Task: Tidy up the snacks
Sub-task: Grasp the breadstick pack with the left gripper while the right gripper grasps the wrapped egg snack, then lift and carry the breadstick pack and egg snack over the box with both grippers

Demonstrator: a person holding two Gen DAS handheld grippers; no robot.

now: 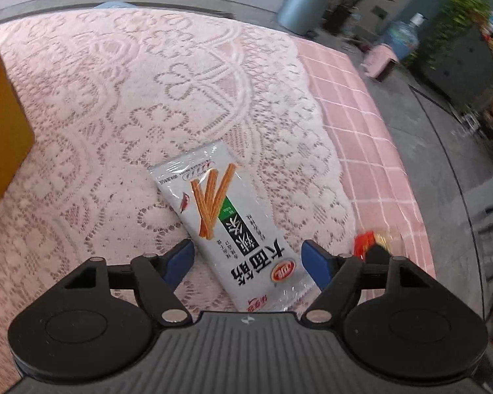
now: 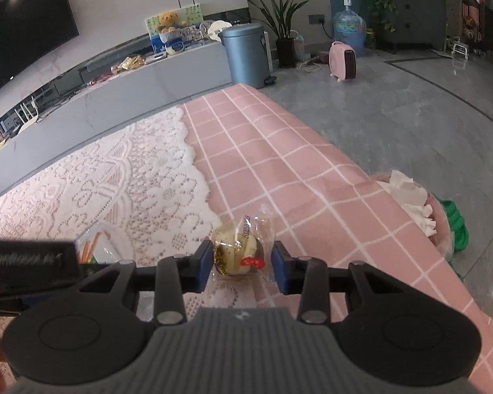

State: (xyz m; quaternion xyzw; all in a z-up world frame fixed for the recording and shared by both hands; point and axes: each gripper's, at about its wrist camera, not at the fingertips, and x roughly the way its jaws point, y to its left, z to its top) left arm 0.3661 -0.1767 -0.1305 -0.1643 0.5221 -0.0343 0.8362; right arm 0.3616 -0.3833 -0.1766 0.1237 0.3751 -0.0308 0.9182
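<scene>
Orange box (image 1: 3,105) at left edge, contents unseen; snack packet (image 1: 228,226) outside.

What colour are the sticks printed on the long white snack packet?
Orange, on the long white snack packet; clearest in the left wrist view.

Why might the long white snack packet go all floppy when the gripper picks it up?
The white snack packet looks like thin, shiny, crinkled film, so it would probably bend and droop from wherever it is pinched. It lies flat on the lace cloth, so it is likely light. The left gripper stands open around it; the glossy film may slip.
</scene>
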